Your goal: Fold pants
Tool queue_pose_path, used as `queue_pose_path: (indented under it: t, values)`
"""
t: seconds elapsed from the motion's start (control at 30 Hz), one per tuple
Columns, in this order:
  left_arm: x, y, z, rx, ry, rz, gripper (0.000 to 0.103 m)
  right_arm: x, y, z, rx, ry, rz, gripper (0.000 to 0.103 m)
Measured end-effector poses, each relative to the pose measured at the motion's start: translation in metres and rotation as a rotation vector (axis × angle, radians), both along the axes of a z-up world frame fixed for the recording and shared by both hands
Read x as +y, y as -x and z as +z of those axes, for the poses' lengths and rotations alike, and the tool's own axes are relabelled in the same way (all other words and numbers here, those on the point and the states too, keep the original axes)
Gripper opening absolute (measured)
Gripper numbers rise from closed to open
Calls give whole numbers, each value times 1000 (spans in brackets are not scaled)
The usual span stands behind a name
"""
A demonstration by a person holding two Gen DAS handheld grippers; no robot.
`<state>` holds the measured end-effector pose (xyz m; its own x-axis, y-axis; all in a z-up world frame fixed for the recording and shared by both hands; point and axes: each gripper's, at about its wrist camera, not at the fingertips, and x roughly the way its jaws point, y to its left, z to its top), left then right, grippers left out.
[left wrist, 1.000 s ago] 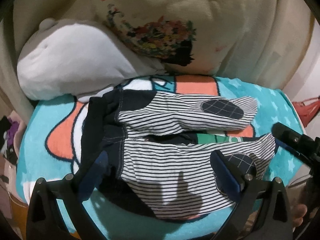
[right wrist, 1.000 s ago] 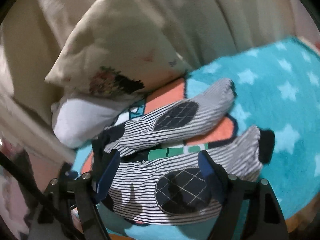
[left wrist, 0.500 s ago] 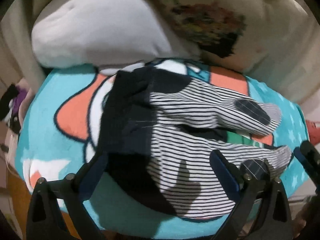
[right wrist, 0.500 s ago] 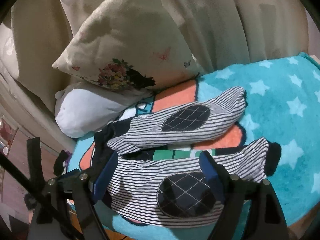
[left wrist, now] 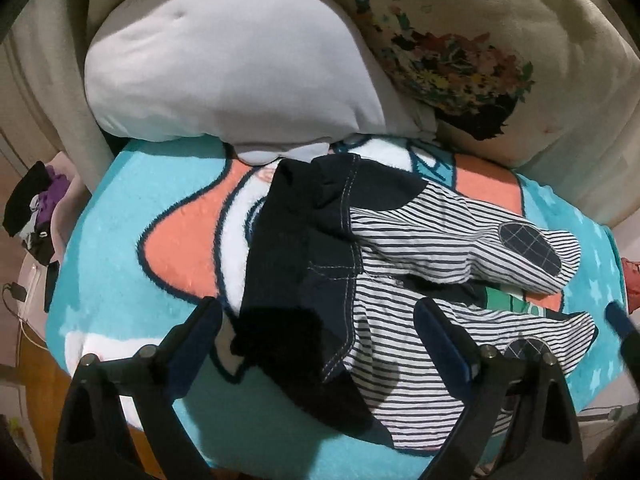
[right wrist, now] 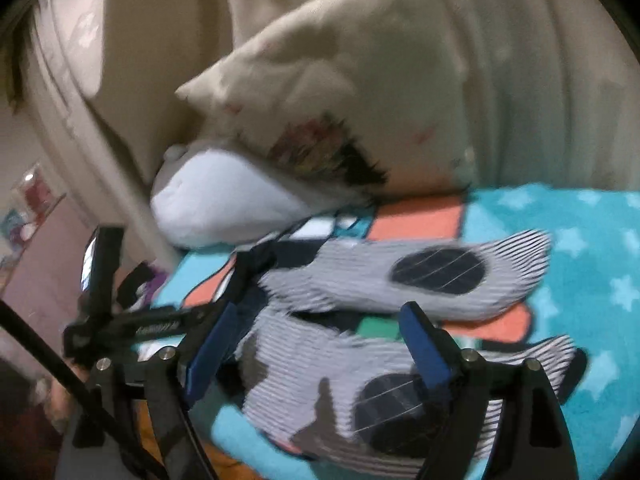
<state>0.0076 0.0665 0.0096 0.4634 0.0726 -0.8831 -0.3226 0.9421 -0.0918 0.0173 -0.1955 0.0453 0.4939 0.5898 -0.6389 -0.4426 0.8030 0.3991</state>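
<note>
While the striped pants [left wrist: 420, 304] lie spread flat on the turquoise blanket [left wrist: 120, 216], waistband to our left and both legs running right, we hold our left gripper [left wrist: 320, 332] above the near waistband corner, fingers [left wrist: 440, 332] parted and gripping nothing. Further right, our right gripper [right wrist: 316, 336] hovers over the near leg beside its dark knee patch [right wrist: 396, 408], its fingers spread wide and empty. Behind the pants, a white pillow [left wrist: 224, 64] and a floral cushion [left wrist: 460, 40] lean together.
</note>
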Motion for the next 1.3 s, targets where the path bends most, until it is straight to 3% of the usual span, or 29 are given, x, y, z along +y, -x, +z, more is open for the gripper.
queue_pose_path:
  t: [0.43,0.6,0.83,1.07,1.3]
  values:
    - [-1,-24,8,4,-51,-67,96,12,-34,-21,102,149,7,73]
    - [-13,-31,11,-5,-63,-109,96,11,-52,-17,66,202,-3,73]
    - [-29,-35,7,4,-92,-155,96,4,-67,-29,109,214,-50,73]
    - [-33,-42,1,19,-129,-160,96,-2,-76,-39,133,245,-66,73]
    - [-27,-58,-16,53,-114,-152,96,-6,-94,-41,126,270,-75,73]
